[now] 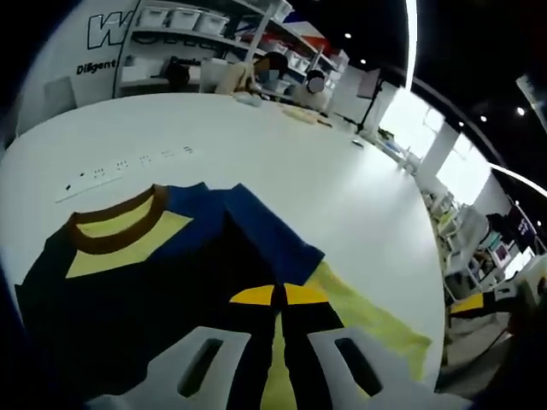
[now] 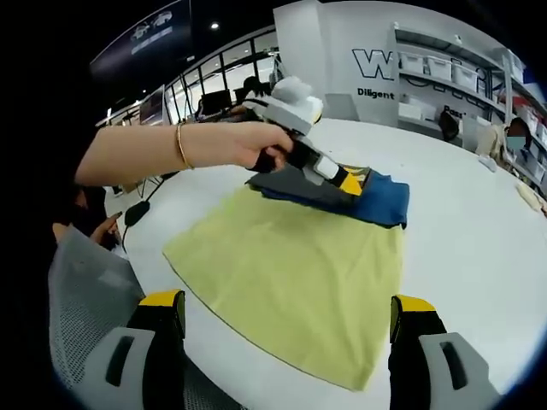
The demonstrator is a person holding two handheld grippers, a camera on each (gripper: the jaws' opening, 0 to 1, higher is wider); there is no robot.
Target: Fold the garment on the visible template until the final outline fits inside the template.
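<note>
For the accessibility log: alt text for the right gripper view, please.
A person's hand presses the left gripper onto a folded navy garment at the far edge of a yellow-green template on a white table; the right gripper waits open.

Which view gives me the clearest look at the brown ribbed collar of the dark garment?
The left gripper view: the brown ribbed collar lies open to the camera, curving above a yellow panel on the dark garment. In the right gripper view the garment is a folded bundle beyond the yellow-green cloth; its collar cannot be made out.
</note>
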